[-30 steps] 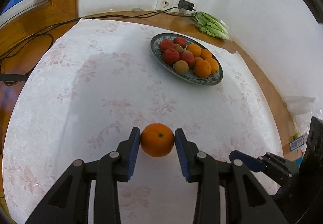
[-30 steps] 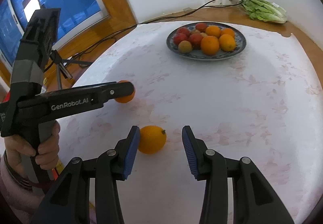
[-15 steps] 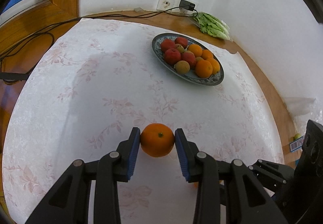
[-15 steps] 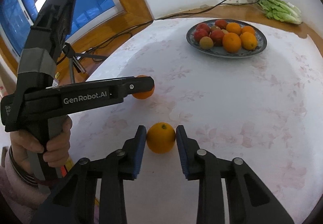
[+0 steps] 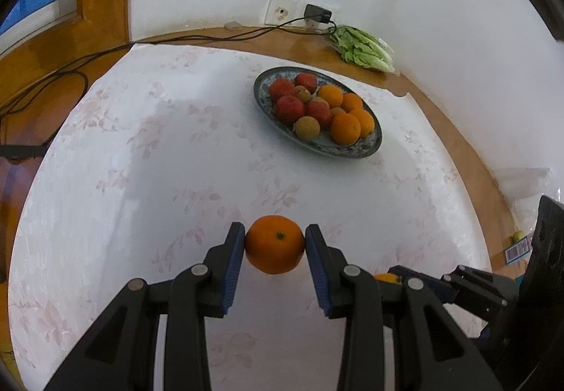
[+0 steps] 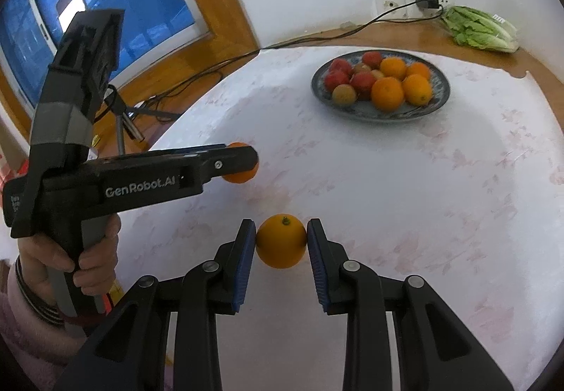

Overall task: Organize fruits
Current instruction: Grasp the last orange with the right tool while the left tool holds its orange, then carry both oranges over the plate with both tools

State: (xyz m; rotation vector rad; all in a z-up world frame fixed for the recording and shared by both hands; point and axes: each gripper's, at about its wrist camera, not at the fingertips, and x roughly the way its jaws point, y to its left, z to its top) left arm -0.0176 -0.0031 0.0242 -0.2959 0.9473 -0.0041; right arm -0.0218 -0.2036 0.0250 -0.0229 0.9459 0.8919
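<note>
My left gripper (image 5: 275,244) is shut on a deep orange tangerine (image 5: 274,243) and holds it above the tablecloth; it also shows in the right wrist view (image 6: 241,162). My right gripper (image 6: 281,239) is shut on a yellow-orange orange (image 6: 281,241) with a green stem. A sliver of that orange (image 5: 387,277) shows in the left wrist view behind my left fingers. A blue patterned plate (image 5: 352,152) (image 6: 366,112) at the far side holds several oranges, red apples and brownish fruits.
The round table has a white floral cloth (image 5: 176,151). A bag of lettuce (image 5: 363,47) (image 6: 476,28) lies at the back by a wall socket with a charger (image 5: 317,13). Black cables (image 5: 53,73) run along the wooden sill at left.
My right gripper closed on the yellow-orange orange and moved toward the plate with it. My left gripper kept its hold on the tangerine and drew slightly closer to the plate.
</note>
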